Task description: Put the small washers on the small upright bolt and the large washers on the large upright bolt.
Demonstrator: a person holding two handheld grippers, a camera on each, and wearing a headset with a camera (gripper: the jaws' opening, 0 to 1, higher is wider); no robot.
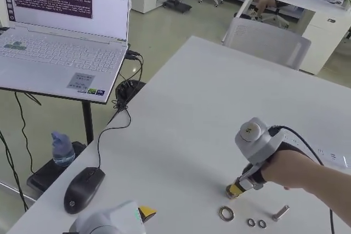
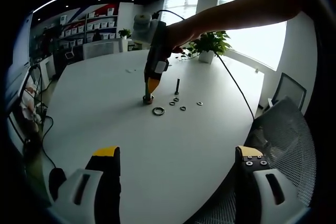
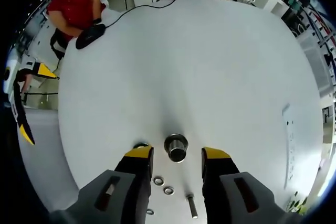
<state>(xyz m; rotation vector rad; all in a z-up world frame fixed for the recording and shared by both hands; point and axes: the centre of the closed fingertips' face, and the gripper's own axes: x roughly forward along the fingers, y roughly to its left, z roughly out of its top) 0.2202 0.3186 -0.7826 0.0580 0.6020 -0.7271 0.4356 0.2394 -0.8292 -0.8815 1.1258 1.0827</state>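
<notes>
The right gripper (image 1: 237,189) points down at the large upright bolt (image 3: 176,147), jaws apart on either side of it. One large washer (image 1: 226,213) and the small washers (image 1: 251,222) lie on the tabletop (image 1: 208,113) near the small upright bolt (image 2: 177,85). The left gripper (image 2: 176,153) has its jaws apart, empty.

grey right tongs (image 3: 177,156) and left tongs (image 2: 176,153) with yellow-tipped black jaws, small screws on one jaw; thin black cable (image 1: 300,135); red top (image 3: 73,6).
</notes>
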